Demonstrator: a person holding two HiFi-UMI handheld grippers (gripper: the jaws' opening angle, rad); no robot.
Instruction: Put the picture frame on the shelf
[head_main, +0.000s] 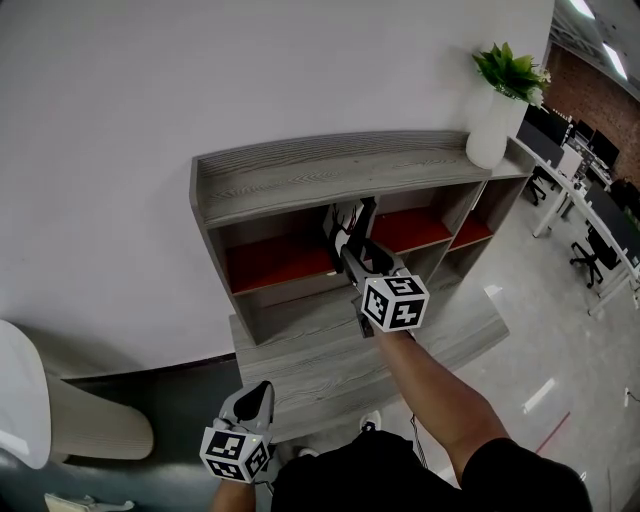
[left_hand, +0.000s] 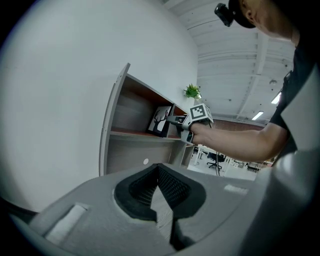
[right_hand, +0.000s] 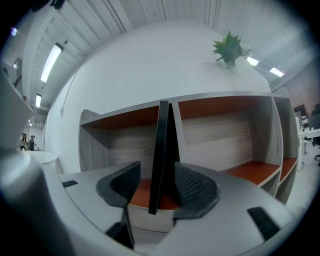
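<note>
The picture frame (right_hand: 160, 150), thin and black, shows edge-on and upright in the right gripper view, with its lower end at the red floor of a shelf compartment. My right gripper (right_hand: 156, 182) is open, one pad on each side of the frame. There is a clear gap on the left; the right pad (right_hand: 192, 187) sits close to the frame. In the left gripper view the frame (left_hand: 161, 121) shows a dark antler print and stands in the compartment. My left gripper (head_main: 255, 398) hangs low by my body, shut and holding nothing.
The grey wooden shelf (head_main: 330, 175) stands against a white wall and has red-floored compartments (head_main: 275, 262). A potted plant in a white vase (head_main: 497, 120) stands on its top at the right end. A low grey ledge (head_main: 330, 350) juts out below. Office desks and chairs (head_main: 590, 200) stand at the right.
</note>
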